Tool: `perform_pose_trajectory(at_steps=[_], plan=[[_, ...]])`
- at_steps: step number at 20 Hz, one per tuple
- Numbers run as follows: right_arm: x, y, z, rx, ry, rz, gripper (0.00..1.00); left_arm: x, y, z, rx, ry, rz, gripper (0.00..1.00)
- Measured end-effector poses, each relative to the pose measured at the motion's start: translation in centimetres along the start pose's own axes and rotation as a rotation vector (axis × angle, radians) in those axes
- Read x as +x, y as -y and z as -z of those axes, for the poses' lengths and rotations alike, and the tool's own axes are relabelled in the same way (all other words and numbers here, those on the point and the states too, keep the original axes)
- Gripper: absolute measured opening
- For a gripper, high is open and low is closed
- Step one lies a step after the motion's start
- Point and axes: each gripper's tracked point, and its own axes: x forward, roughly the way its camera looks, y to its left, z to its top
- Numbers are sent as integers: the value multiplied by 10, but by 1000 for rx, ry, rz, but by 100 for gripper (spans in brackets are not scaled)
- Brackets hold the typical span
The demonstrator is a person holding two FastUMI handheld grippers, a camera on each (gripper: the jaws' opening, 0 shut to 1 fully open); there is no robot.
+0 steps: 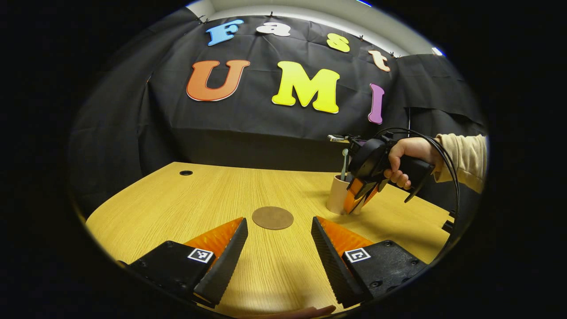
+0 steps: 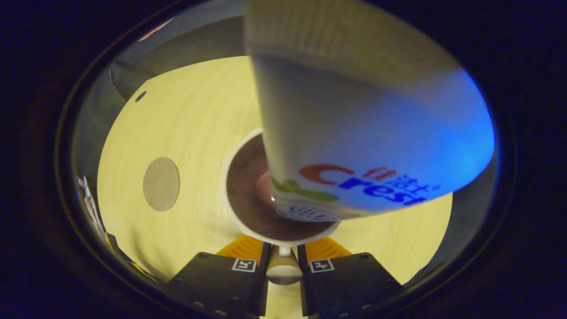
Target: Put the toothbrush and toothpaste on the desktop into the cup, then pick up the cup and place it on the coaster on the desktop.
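Note:
A pale cup (image 1: pixel 337 195) stands on the wooden table, right of the round brown coaster (image 1: pixel 272 217). A toothbrush (image 1: pixel 344 160) stands in it, head up. The right gripper (image 1: pixel 359 201), held by a hand (image 1: pixel 405 155), points down against the cup's near right side. In the right gripper view I look down into the cup (image 2: pixel 230 177). The toothpaste tube (image 2: pixel 354 133) stands in it, cap down, looming close. The toothbrush (image 2: pixel 283 268) leans out over the right gripper (image 2: pixel 283 250), whose fingers are close together beneath the rim. The left gripper (image 1: pixel 279 220) hovers open before the coaster (image 2: pixel 161 184).
The table (image 1: pixel 199 190) has a small cable hole (image 1: pixel 186 173) at its far left corner. A sleeve (image 1: pixel 465 155) and black cables (image 1: pixel 443 155) come in from the right. The table's edges drop off near the black cloth wall.

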Motion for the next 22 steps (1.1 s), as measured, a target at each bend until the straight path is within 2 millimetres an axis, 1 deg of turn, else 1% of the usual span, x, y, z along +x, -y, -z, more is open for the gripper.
perform_pose_trajectory(at_steps=[1,2,7,8,9,12,15,18,19,20,22], plan=[[-2,0,-1,3,14,-3,29,0,-1,0,6,3,-1,92],[-5,0,0,2,22,-3,27,1,-1,1,12,1,-3,92],[-24,-11,-7,-30,74,-15,25,-1,-4,1,11,8,-1,92],[-26,-12,-5,-43,76,-17,24,-2,-6,1,9,7,-4,92],[-25,-16,-1,-42,61,-23,24,-2,-5,2,7,8,-6,92],[-15,-17,10,-52,12,-22,24,-5,-6,1,6,9,-9,92],[-18,-19,11,-31,-2,-40,23,-7,-6,2,4,11,-3,92],[-15,-13,13,-58,-18,-7,24,-7,-3,1,3,14,2,92],[-19,-13,10,-70,-13,-5,30,-6,-3,1,4,14,3,92],[-16,-12,8,-81,-10,5,37,-5,-2,1,5,13,5,92],[-13,-15,4,-82,-18,0,51,-5,0,2,7,9,9,92]])
